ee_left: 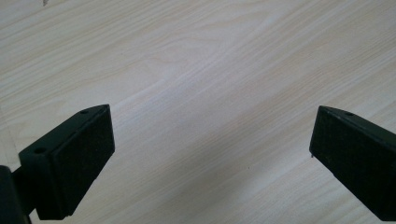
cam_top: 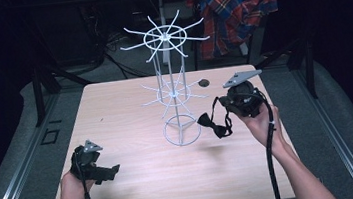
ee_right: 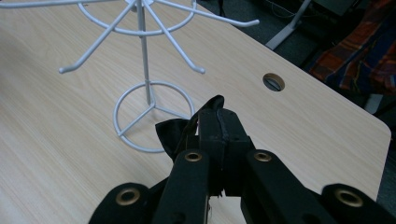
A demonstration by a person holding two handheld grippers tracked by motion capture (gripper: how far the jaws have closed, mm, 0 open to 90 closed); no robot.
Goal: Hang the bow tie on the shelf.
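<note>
High view overlooks table (cam_top: 139,184), tool cameras close, perhaps sharing rack (cam_top: 173,92)

Pale wood table (cam_top: 139,184), white wire stand (cam_top: 172,80) upon it

the wire stand (cam_top: 173,87) sits on the worktop (cam_top: 138,179) between the tools, ahead and right of the left tool (cam_top: 110,171), left of the right tool (cam_top: 225,105). a bow tie (cam_top: 213,124) hangs from the right tool, just beside the stand's base.

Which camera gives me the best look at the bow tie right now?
The high view: the bow tie hangs whole from the right gripper. The right gripper view catches a bunched piece of it at the shut jaws. The left gripper view looks at the table.
</note>
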